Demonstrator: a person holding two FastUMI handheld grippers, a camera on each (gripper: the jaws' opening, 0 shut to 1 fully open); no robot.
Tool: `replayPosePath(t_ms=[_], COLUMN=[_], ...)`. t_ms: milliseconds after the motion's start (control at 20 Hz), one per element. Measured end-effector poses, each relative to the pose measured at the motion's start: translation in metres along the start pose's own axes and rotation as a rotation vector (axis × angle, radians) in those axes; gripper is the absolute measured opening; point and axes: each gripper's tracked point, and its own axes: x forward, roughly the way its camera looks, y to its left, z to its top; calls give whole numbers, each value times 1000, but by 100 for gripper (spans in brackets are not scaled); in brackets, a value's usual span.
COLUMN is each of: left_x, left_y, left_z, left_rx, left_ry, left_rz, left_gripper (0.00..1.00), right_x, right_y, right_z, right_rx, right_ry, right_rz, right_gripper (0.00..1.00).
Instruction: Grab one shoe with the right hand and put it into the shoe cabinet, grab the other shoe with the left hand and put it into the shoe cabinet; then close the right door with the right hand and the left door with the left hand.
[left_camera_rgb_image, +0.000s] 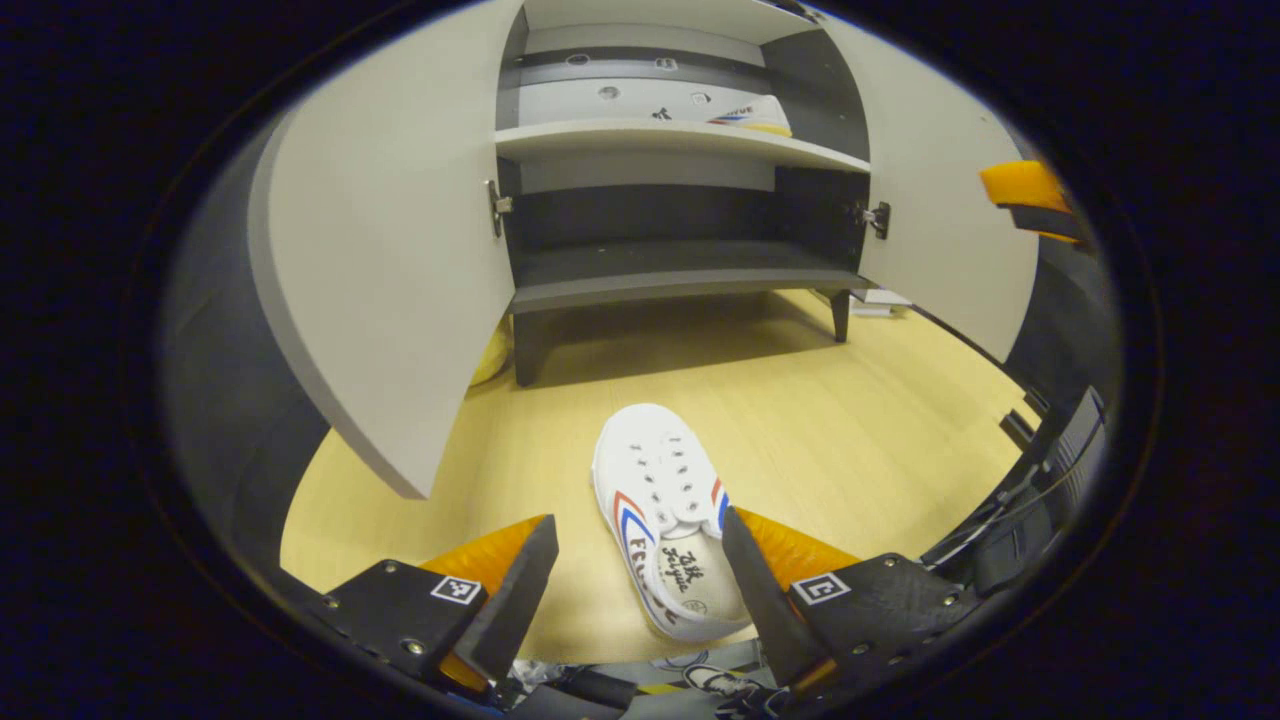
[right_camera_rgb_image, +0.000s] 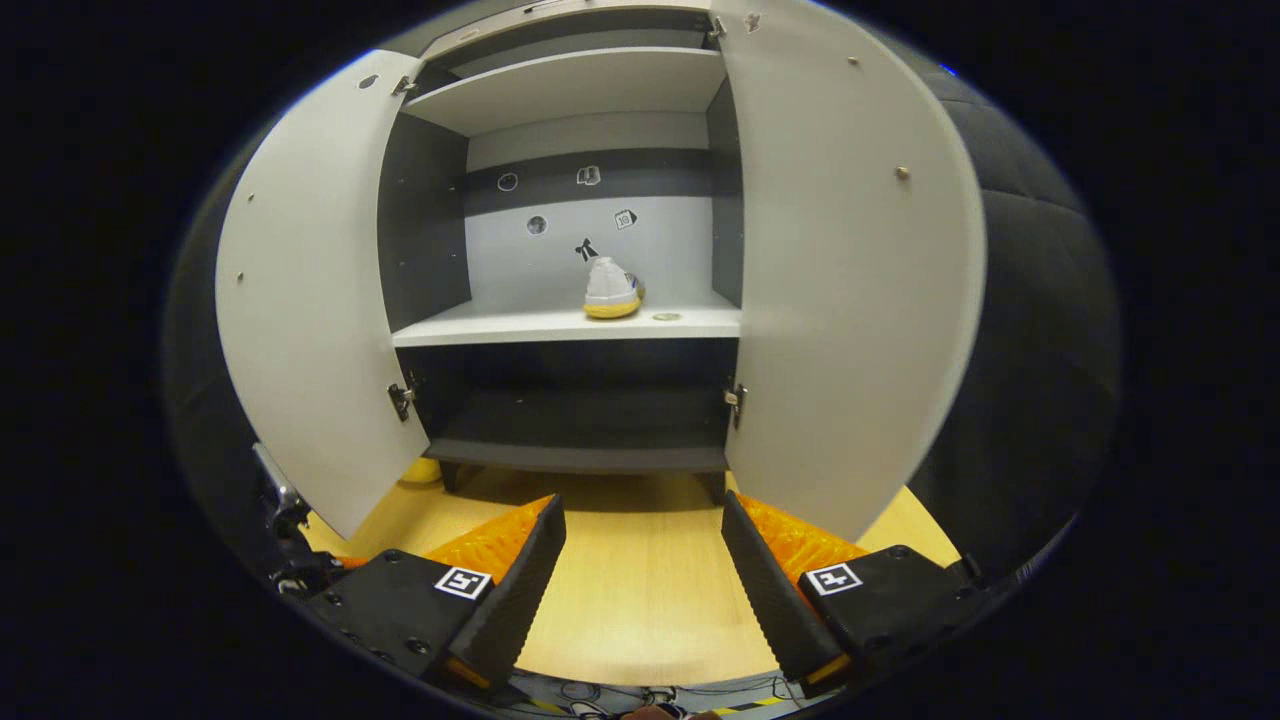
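Low in the centre of the left gripper view, a white canvas sneaker (left_camera_rgb_image: 665, 520) lies on the pale wooden floor (left_camera_rgb_image: 850, 440), toe toward the shoe cabinet (left_camera_rgb_image: 680, 270). The left gripper (left_camera_rgb_image: 640, 560) hangs over it, its tongs spread wide and gripping nothing. One finger overlaps the sneaker's heel side in the picture; contact cannot be told.

Higher up, at the centre of the right gripper view, the other sneaker (right_camera_rgb_image: 612, 288) already stands on the cabinet's middle shelf (right_camera_rgb_image: 500, 325), so the step in hand looks to be the left-hand grab. To do it well, I would centre the shoe between the fingers and close across its narrow waist or the collar, where the sides give a firm hold.

Lower in that view the right gripper (right_camera_rgb_image: 640, 580) also gapes open, empty, over bare floor. Both doors, left door (right_camera_rgb_image: 310, 300) and right door (right_camera_rgb_image: 850, 270), stand open.

Handwritten-style script sits on the insole and lettering runs along the sneaker's side, neither legible.
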Motion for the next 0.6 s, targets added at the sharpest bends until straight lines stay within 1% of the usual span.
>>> replayPosePath(t_ms=[100,150,250,400,450,500,550,600], left_x=[12,18,25,35,40,41,43,45], left_y=[3,3,1,-1,1,2,3,3], left_z=[-7,-10,-14,-21,-23,-27,-30,-31], left_rx=[24,24,21,32,31,27,24,15], left_ry=[29,39,57,79,84,95,102,109], left_rz=[3,-2,-19,-37,-28,-27,-26,-29], left_gripper=[95,94,94,94,92,72,61,66], right_x=[-20,-30,-46,-68,-75,-81,-87,-91], right_y=[-24,-36,-61,-100,-114,-126,-138,-148], right_z=[-19,-28,-44,-57,-60,-62,-64,-66], right_rx=[-2,2,22,66,73,76,74,73], right_ry=[24,37,67,95,97,99,100,101], right_rz=[-58,-93,-159,-259,-294,-327,-356,-380], right_gripper=[98,98,98,100,100,100,100,100])
